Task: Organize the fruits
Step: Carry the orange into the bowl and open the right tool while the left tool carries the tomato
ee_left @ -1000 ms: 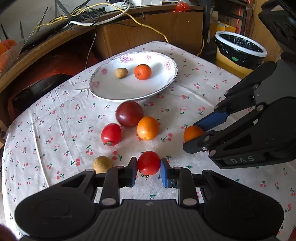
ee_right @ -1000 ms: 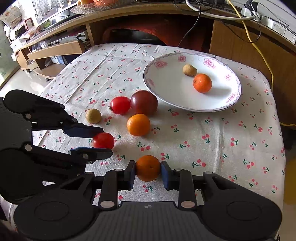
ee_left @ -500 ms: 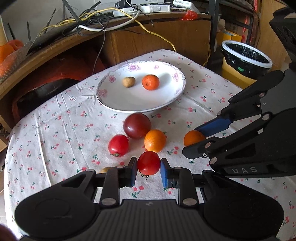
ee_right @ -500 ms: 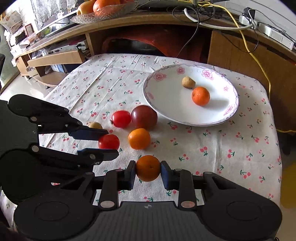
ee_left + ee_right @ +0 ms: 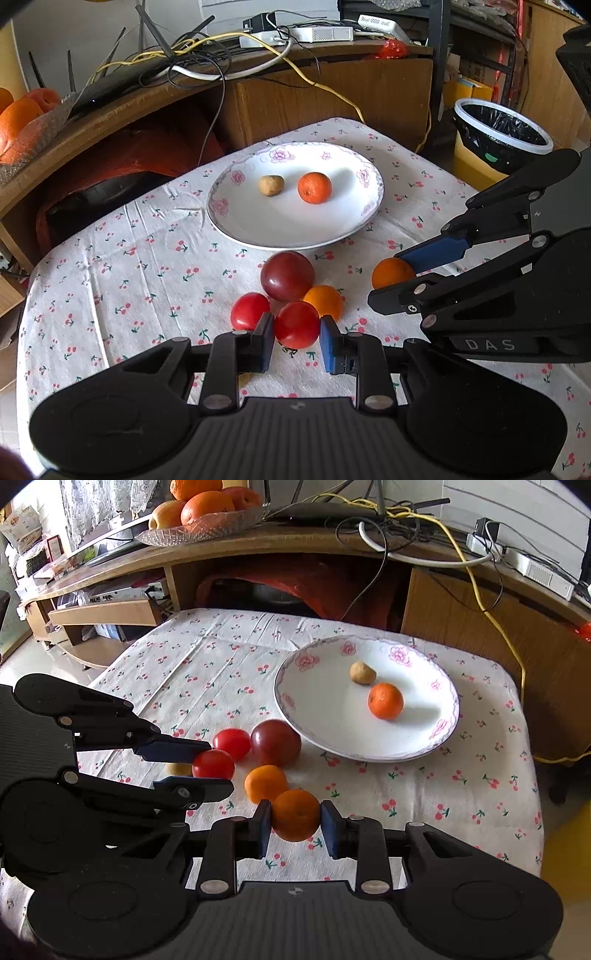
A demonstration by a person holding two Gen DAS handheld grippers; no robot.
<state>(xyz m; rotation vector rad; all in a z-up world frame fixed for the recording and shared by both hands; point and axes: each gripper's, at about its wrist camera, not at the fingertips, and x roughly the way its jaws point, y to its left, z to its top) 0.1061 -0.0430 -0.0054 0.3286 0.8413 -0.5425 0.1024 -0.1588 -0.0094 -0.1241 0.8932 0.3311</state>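
My left gripper (image 5: 296,339) is shut on a red tomato (image 5: 296,324), held above the cloth; it also shows at the left (image 5: 207,766) of the right wrist view. My right gripper (image 5: 296,823) is shut on an orange (image 5: 295,814), seen from the side (image 5: 392,272) in the left wrist view. On the cloth lie another red tomato (image 5: 249,310), a dark red plum (image 5: 287,275) and a second orange (image 5: 324,301). A small brown fruit (image 5: 177,768) is half hidden behind the left fingers. The white flowered plate (image 5: 258,229) holds an orange (image 5: 314,187) and a small brown fruit (image 5: 271,185).
The cherry-print tablecloth (image 5: 110,266) covers a small table in front of a wooden desk (image 5: 314,88) with cables and boxes. A lined bin (image 5: 502,133) stands at the right. A glass bowl of oranges (image 5: 203,517) sits on the desk.
Both grippers have lifted with their fruit and drawn back, so the table looks smaller and farther. The fruit on the cloth and in the plate has stayed put.
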